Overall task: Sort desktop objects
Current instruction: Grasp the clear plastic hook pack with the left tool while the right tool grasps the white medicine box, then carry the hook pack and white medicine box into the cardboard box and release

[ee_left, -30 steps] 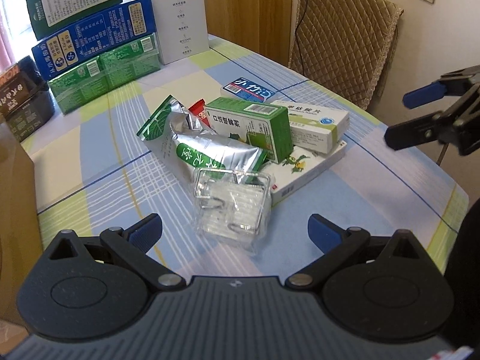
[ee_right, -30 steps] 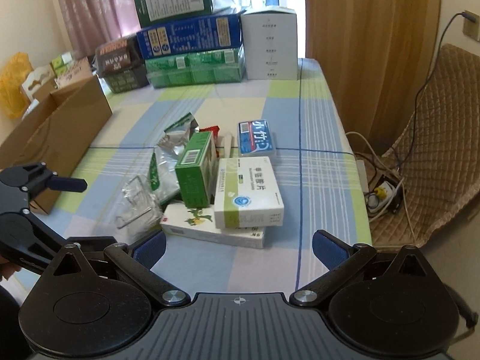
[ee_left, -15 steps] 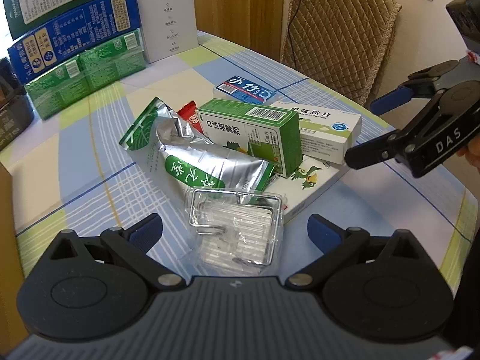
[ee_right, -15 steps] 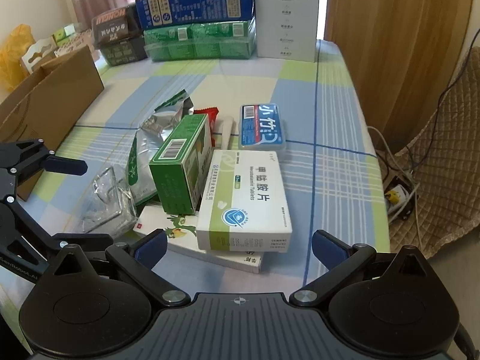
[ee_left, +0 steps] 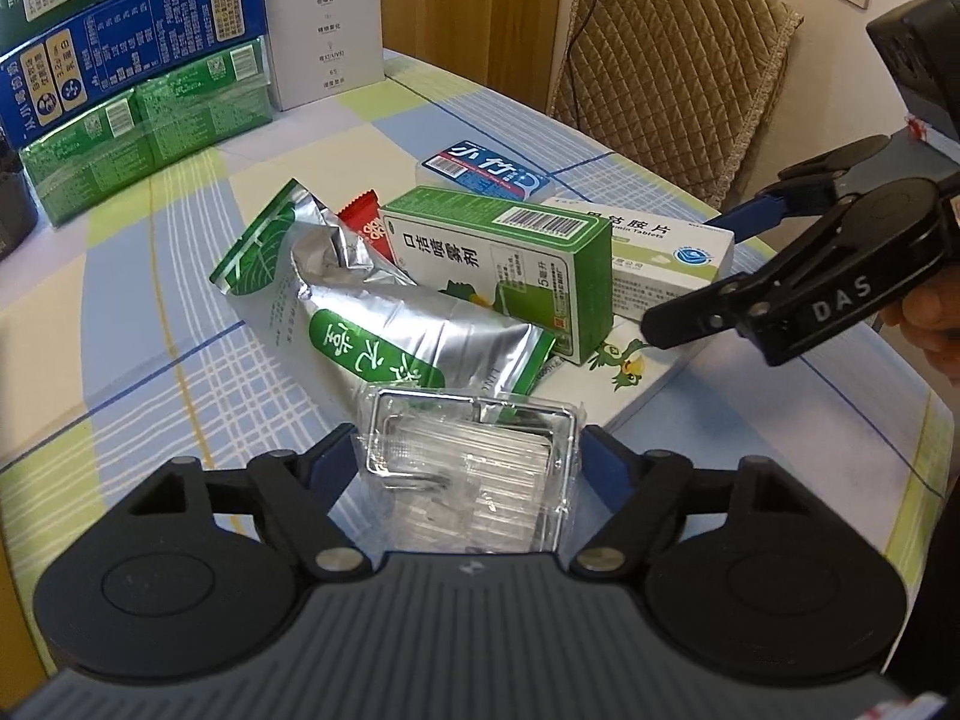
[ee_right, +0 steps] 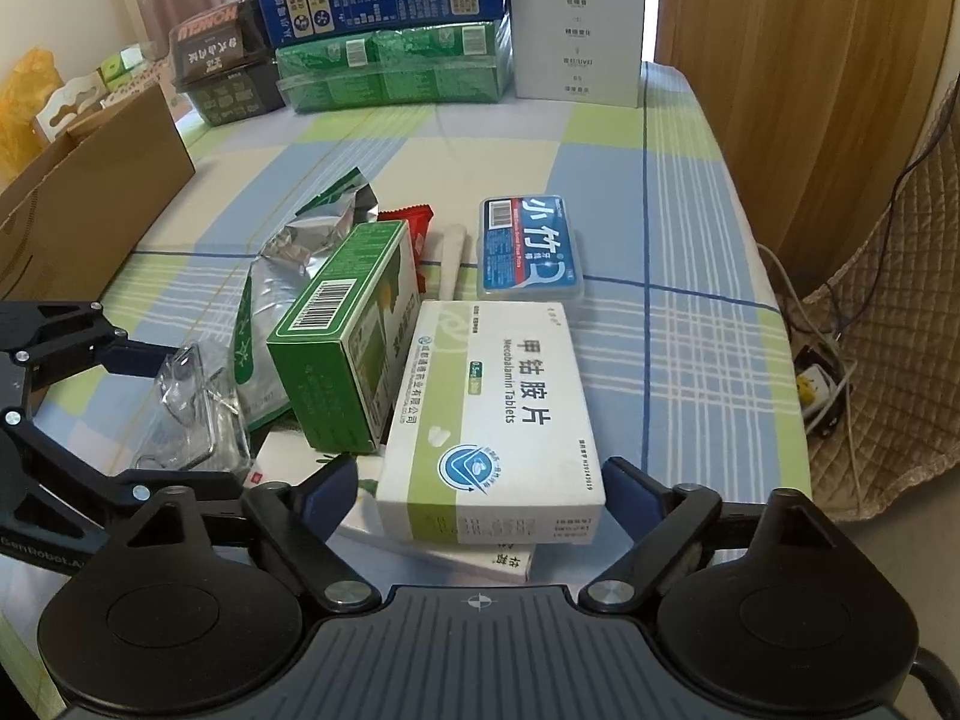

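Observation:
A pile of small items lies mid-table. My left gripper (ee_left: 468, 462) is open, its fingers either side of a clear plastic case (ee_left: 471, 462), also in the right wrist view (ee_right: 192, 414). My right gripper (ee_right: 480, 495) is open, its fingers either side of a white tablet box (ee_right: 492, 414), also in the left wrist view (ee_left: 666, 258). Between them lie a green box (ee_left: 504, 264), a silver-green foil pouch (ee_left: 372, 312), a red sachet (ee_left: 363, 228), a blue-labelled floss case (ee_right: 531, 249) and a flat white box with a bird print (ee_left: 636, 369).
Stacked large boxes (ee_right: 384, 30) and a white carton (ee_right: 576, 24) stand at the table's far edge. An open cardboard box (ee_right: 78, 192) sits at the left. A quilted chair (ee_left: 672, 72) stands beyond the right edge, with cables on the floor (ee_right: 816, 384).
Both grippers have moved forward and down: the left now brackets the clear case, the right now brackets the white tablet box. The objects have not moved.

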Demonstrator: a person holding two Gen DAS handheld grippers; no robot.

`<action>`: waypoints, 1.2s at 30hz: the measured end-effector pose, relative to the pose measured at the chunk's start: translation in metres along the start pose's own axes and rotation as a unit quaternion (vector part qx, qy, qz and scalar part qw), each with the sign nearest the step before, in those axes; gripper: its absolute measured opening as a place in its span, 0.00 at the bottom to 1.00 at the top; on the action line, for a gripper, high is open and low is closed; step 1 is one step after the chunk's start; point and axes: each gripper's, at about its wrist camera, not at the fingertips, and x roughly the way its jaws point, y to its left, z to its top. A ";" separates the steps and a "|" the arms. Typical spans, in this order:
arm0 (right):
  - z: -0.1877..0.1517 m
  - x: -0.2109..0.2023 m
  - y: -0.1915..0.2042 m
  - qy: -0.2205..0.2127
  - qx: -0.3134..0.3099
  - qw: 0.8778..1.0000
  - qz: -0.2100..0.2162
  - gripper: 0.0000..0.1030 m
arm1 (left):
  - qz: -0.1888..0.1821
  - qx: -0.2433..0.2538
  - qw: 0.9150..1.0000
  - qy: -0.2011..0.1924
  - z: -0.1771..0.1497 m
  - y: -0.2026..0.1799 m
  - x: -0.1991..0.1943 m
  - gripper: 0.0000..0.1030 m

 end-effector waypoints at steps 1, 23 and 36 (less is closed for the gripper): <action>0.000 0.001 0.000 0.001 0.003 1.000 0.000 0.78 | 0.001 -0.002 1.000 0.000 0.000 0.000 0.000 0.73; -0.014 -0.070 0.025 -0.021 0.093 0.995 -0.020 0.66 | 0.008 -0.055 0.998 0.001 -0.015 -0.013 -0.041 0.63; -0.041 -0.122 0.060 -0.049 0.093 0.994 -0.006 0.66 | 0.023 -0.076 0.996 -0.026 -0.022 -0.024 -0.101 0.63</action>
